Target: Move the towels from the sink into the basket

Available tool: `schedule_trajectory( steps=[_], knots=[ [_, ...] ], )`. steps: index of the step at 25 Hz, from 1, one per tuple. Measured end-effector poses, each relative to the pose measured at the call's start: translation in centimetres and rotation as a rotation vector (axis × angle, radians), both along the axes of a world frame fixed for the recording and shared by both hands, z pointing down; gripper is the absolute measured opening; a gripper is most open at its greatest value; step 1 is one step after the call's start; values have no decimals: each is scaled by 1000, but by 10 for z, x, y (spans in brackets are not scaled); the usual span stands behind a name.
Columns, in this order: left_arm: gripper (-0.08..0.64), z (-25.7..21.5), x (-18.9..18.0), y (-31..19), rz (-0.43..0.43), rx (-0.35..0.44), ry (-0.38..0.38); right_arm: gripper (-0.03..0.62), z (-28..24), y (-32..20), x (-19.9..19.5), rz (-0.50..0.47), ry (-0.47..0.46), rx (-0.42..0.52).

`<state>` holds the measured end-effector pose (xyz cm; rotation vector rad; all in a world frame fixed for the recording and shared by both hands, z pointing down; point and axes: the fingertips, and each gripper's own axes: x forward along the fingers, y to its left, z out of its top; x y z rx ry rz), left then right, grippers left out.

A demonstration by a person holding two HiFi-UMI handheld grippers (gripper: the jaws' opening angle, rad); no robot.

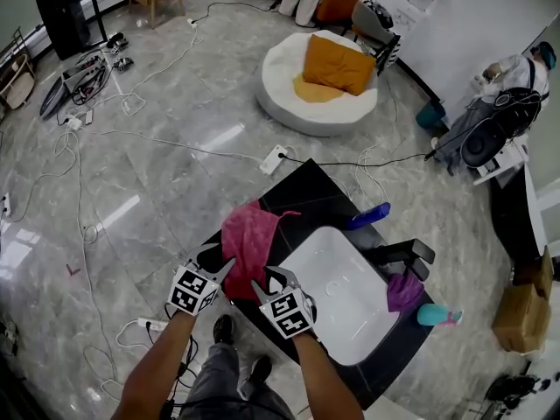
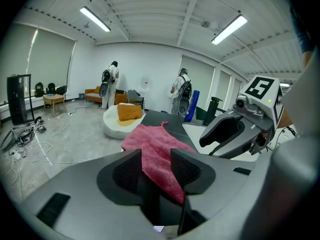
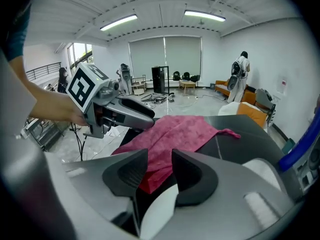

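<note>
Left gripper (image 1: 219,259) and right gripper (image 1: 267,278) hover, jaws parted and empty, over the pink terry towel (image 1: 249,234); the purple cloth towel (image 1: 404,291) probably comes next.

Looks like some kind of recording lab or studio: big open room, grey tiled floor (image 1: 175,164) littered with loose cables (image 1: 79,147) and a power strip (image 1: 274,158), strip lights (image 2: 98,19) overhead, people wearing backpack gear (image 2: 108,81).

No words, brand names or numerals can be read. The only printed signs are black-and-white square markers: those on the left marker cube (image 1: 194,289), set behind the jaws of the left gripper (image 1: 216,259), and those on the right marker cube (image 1: 291,311), set behind the jaws of the right gripper (image 1: 273,280). Their patterns spell nothing.
</note>
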<state>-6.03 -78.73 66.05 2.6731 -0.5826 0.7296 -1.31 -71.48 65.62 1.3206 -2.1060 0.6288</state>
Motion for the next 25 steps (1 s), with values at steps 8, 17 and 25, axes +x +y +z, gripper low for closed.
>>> schedule_trajectory(
  steps=[8,17,25],
  knots=[
    [112,19,2,-5,38,20,-101,148,34,-1,1,29,39,-79],
    [5,27,1,-7,50,58,-182,29,31,-4,-2,34,92,-61],
    [119,14,-2,-16,-1,-51,-38,26,-15,-10,2,68,76,80]
  ],
)
